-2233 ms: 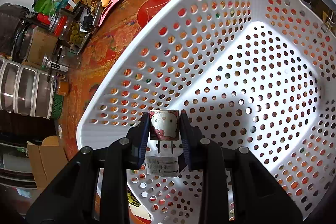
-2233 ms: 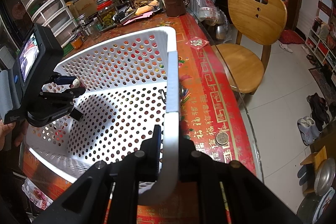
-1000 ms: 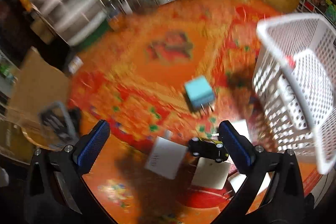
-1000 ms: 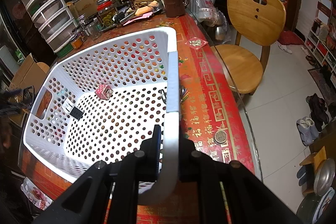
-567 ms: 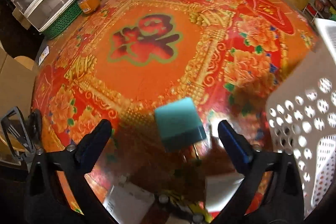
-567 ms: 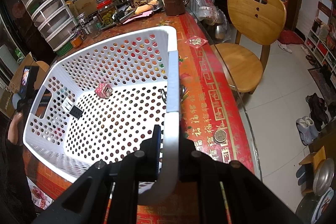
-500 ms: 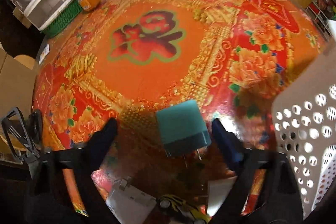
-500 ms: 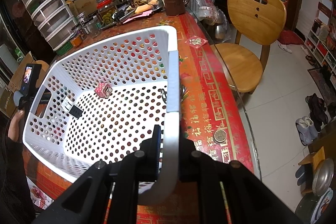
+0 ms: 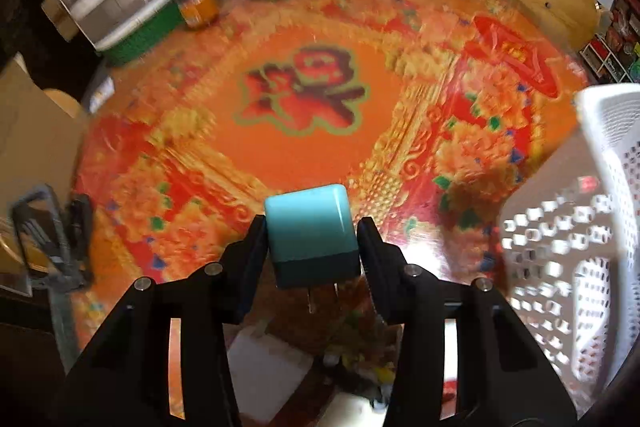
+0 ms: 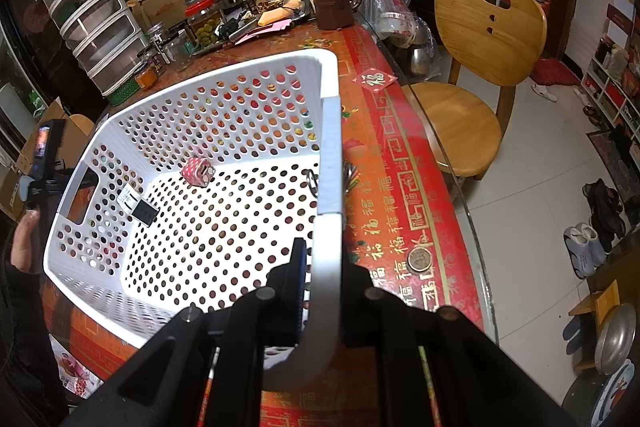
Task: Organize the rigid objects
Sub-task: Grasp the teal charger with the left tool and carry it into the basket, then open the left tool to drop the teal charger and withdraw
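- Your left gripper (image 9: 312, 239) is closing its jaws around the teal plug charger (image 9: 310, 233) on the red tablecloth (image 9: 300, 99); the pads sit right at its sides.
- Your right gripper (image 10: 322, 287) is clenched on the white basket's (image 10: 120, 287) rim.
- A pink charger (image 10: 197, 171) and a black-and-white one (image 10: 138, 205) lie inside the basket.

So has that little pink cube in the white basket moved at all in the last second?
No. The pink cube lies at the same spot on the basket floor, just above and right of the black-and-white plug.
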